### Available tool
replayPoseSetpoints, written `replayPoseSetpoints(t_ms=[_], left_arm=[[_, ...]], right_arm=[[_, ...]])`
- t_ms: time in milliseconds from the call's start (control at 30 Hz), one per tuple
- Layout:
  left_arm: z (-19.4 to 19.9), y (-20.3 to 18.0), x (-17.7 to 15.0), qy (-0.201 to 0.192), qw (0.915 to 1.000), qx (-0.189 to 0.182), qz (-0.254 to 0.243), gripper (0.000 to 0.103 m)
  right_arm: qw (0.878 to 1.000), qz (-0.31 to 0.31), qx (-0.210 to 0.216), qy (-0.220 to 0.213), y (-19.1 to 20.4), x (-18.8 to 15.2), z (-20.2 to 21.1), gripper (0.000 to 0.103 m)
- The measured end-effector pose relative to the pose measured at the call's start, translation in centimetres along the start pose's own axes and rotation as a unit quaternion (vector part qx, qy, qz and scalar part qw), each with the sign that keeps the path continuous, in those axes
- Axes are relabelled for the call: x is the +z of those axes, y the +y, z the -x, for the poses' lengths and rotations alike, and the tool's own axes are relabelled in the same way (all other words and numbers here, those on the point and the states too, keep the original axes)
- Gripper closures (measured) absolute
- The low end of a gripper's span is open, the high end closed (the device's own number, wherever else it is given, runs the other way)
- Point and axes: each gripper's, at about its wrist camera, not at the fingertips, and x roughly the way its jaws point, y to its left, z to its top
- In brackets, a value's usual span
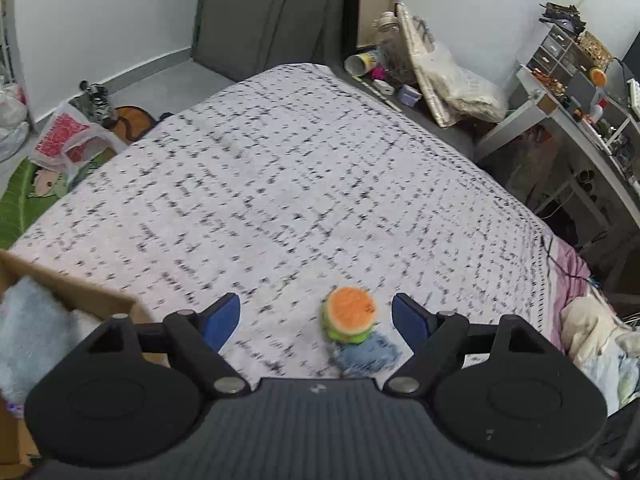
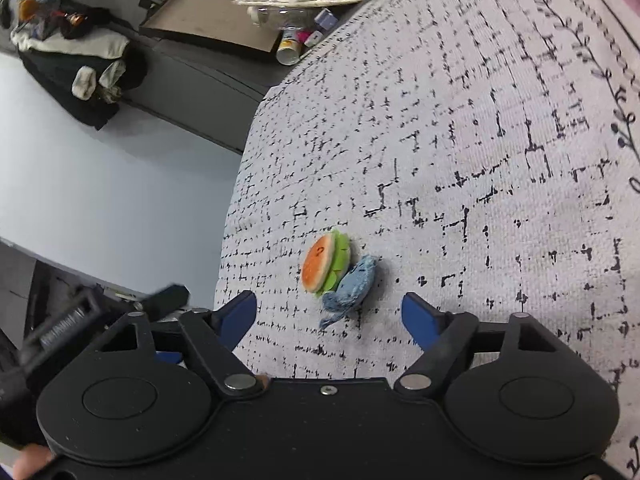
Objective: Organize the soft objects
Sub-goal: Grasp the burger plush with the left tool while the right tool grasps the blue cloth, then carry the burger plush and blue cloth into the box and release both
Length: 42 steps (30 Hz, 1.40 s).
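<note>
**Hovering over the burger toy on the bed**

Lying on the bed's patterned white cover (image 1: 280,168), a small plush burger (image 1: 350,314) — orange top, green rim — touches a crumpled blue cloth toy (image 1: 366,354) just beside it. Both sit well inside the cover, nearer the edge closest to the cameras than the far corners. The left tongs (image 1: 316,318) stand wide above the pair, their blue pads clear of the plush, nothing gripped. The right tongs (image 2: 330,314) also stand wide and hold nothing — the burger (image 2: 325,262) and the blue cloth (image 2: 352,284) lie ahead of their tips, untouched. At the bed's left edge a cardboard box (image 1: 80,292) holds a pale fluffy item (image 1: 36,332).
</note>
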Motion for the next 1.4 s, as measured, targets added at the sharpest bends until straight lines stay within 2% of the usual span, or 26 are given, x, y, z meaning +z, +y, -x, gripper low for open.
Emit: replayPoseSetpoints(t_ms=[133,267,400,600,767,833,900,1000,1067,1200,1400], left_arm=[[-2.0,-1.4,-0.4,-0.002,0.9998,-0.016,-0.01,0.021],[-4.5,-2.2,-1.1,0.004,0.9989,-0.033,-0.032,0.022],[-6.3,-2.0,-1.3,0.0,0.9986,-0.047,-0.025,0.022],[-9.0,-1.3,-1.2,0.024,0.9983,-0.054,0.001,0.024],[-10.4,-1.4,-1.7,0.035,0.9973,-0.065,0.008,0.026],[-10.8,-1.5,-1.8,0.037,0.9969,-0.068,0.009,0.027],[-11.2,-1.6,-1.9,0.042,0.9965,-0.072,0.01,0.03],[-11.6,-1.5,-2.2,0.043,0.9969,-0.065,0.01,0.043],[-12.0,-1.2,-2.4,0.048,0.9973,-0.055,0.009,0.059],[-11.8,-0.7,-2.5,0.05,0.997,-0.056,0.019,0.065],[-9.6,-0.6,-2.8,0.037,0.9977,-0.055,0.014,0.066]], right_arm=[[0.999,-0.036,0.018,0.017,-1.7,0.6,-1.2,0.041],[0.999,-0.043,0.025,0.021,-2.6,0.8,-2.0,0.041],[0.998,-0.047,0.028,0.037,-3.2,1.0,-3.4,0.041],[0.997,-0.035,0.047,0.042,-3.1,1.2,-4.5,0.042],[0.997,-0.032,0.056,0.046,-3.6,1.4,-5.2,0.054],[0.997,-0.031,0.054,0.049,-3.7,1.4,-5.4,0.063],[0.997,-0.03,0.052,0.051,-3.8,1.4,-5.5,0.069],[0.997,-0.021,0.051,0.052,-3.9,1.1,-5.9,0.079],[0.997,-0.018,0.049,0.054,-4.0,0.9,-6.2,0.084],[0.997,-0.008,0.047,0.053,-3.8,0.7,-5.8,0.086],[0.999,0.021,0.037,0.034,-2.0,0.2,-4.0,0.086]])
